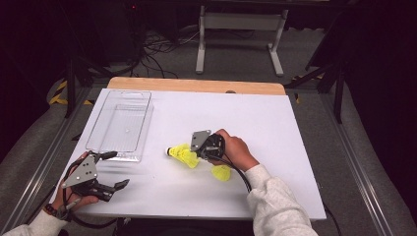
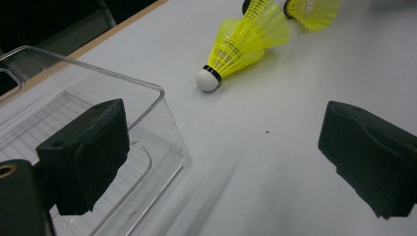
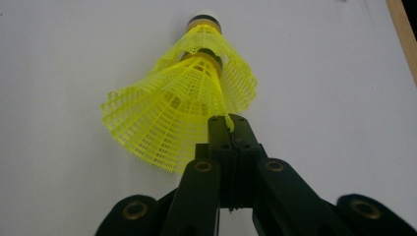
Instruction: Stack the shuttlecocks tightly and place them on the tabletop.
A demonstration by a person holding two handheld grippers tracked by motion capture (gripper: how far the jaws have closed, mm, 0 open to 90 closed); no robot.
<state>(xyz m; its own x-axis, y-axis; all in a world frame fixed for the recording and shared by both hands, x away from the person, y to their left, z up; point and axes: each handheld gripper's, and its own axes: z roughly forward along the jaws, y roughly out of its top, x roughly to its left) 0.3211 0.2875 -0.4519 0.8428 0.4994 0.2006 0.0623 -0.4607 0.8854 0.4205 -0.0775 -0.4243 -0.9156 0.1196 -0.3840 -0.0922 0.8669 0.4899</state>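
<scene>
Nearest the person, the left gripper (image 1: 105, 173) hovered low over the near-left part of the white tabletop (image 1: 275, 128), its fingers (image 2: 83, 155) spread wide with nothing between them. In the left gripper view one finger stood over the near corner of the clear plastic bin (image 1: 120, 123) and the other over bare tabletop.

Farther in, near the middle of the tabletop, the right gripper (image 1: 199, 150) had its fingers (image 3: 231, 135) clenched on the skirt edge of the nested yellow shuttlecocks (image 3: 182, 98): a strand of yellow mesh sat pinched at the very tips. In the right gripper view two skirts lay one inside the other, cork ends pointing straight away from the fingers, so the long axis ran in line with the gripper. In the high view the white cork (image 1: 169, 152) pointed left, toward the bin. A separate yellow shuttlecock (image 1: 222, 173) lay just beside the right wrist, on the near side.

The bin lay beyond and to the left of the held pair, well apart from it, its long side running away from the person. By my reading, the carry would go leftward and away, cork first, and the right hand was the one placed to do it; the thin pinch on the mesh could slip.
</scene>
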